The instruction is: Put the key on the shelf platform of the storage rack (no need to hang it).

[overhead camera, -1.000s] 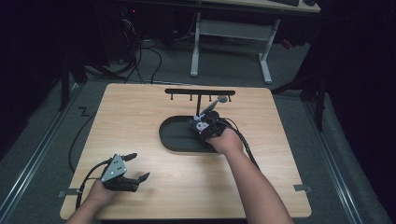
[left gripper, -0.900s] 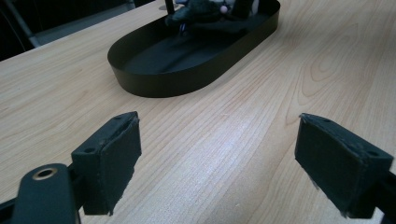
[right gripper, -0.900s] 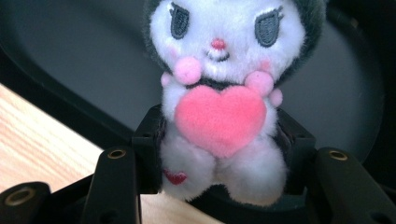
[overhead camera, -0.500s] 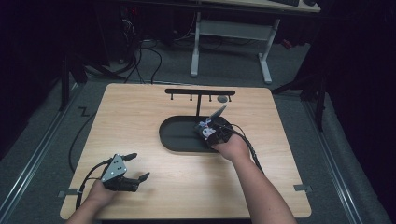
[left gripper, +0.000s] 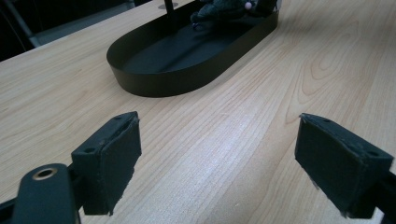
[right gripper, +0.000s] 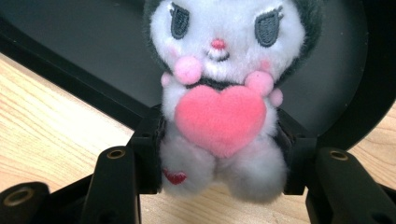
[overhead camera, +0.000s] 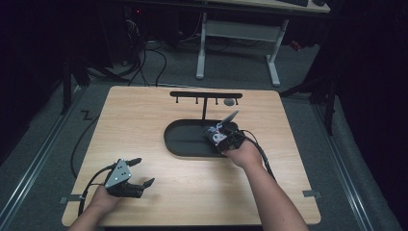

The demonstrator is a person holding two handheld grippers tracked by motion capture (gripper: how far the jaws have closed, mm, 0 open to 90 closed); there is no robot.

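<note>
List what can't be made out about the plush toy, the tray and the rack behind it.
- Plush toy: ears cut off by the right gripper view's top edge; sides hidden by the right gripper pads.
- Black tray: far end cut off in the left gripper view.
- Rack: hooks and round tag too small, high view.

plush toy (right gripper: 219, 98): ears and top of the head are cut off by the right gripper view's upper edge; its sides are covered by the jaw pads pressing on it.
plush toy, high view: too small and dark to make out, mostly hidden behind the right gripper (overhead camera: 220, 136).
plush toy, left gripper view: cut off by the top edge and blurred.
black oval tray (left gripper: 187, 56): far end runs out of the left gripper view's top.
rack's small grey disc (overhead camera: 229, 102): too small to tell what it is.
left gripper (left gripper: 219, 168): body is out of frame below; right pad is clipped by the edge.
</note>
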